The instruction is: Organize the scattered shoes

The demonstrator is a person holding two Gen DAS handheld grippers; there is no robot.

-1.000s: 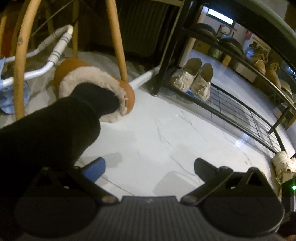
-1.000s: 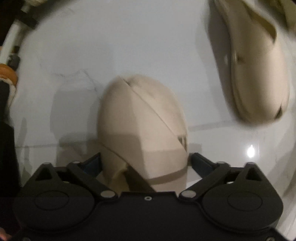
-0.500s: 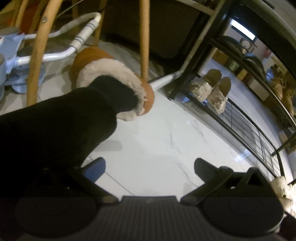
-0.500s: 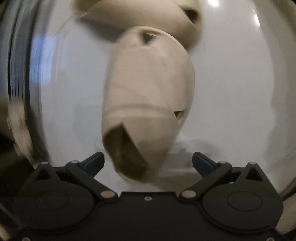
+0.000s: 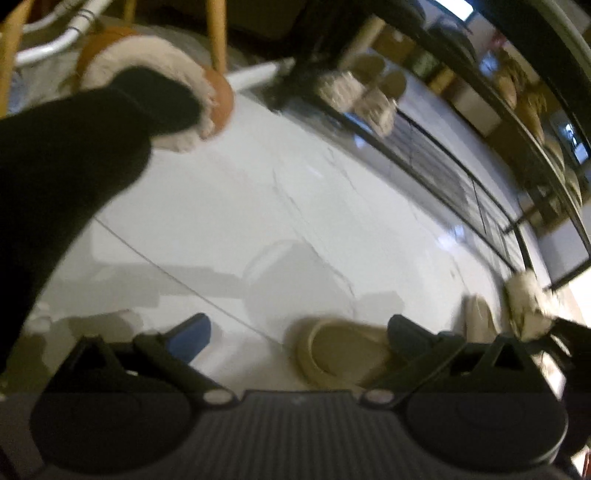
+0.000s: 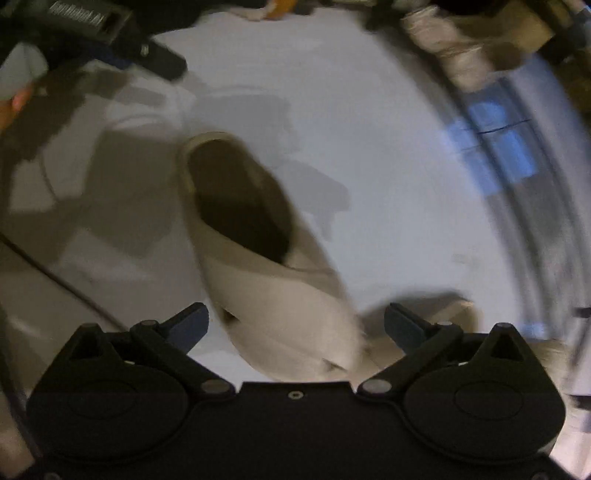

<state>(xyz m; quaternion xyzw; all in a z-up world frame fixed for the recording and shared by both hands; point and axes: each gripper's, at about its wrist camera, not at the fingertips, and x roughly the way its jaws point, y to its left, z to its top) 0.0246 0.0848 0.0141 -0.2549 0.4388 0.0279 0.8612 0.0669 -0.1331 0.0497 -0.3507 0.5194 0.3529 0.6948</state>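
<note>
On my left wrist view, far left, a black-clad leg (image 5: 66, 162) of the person ends in a brown fur-lined slipper (image 5: 177, 92) planted on the white marble floor (image 5: 258, 206), with a wooden chair leg (image 5: 216, 33) just behind it. My left hand-held gripper (image 5: 295, 328) has its fingers wide apart with nothing pressed between them. A beige slipper (image 5: 340, 350) lies on the floor low in the frame, close against the inner side of the right finger; the blur keeps me from telling whether they touch. Further right the black shoe rack (image 5: 443, 155) runs along the floor with a pair of pale shoes (image 5: 362, 96) on its bottom tier, and a fluffy white slipper (image 5: 528, 306) sits near the rack's right end.

On my right wrist view, the right hand-held gripper (image 6: 295, 325) stands fully apart. The beige slipper (image 6: 266, 258) lies on the floor between the fingers, its toe toward the camera and heel opening pointing away; neither pad presses on it. Just right of it, part of a second beige slipper (image 6: 443, 314) shows. The rack's edge curves along the far right, heavily blurred.
</note>
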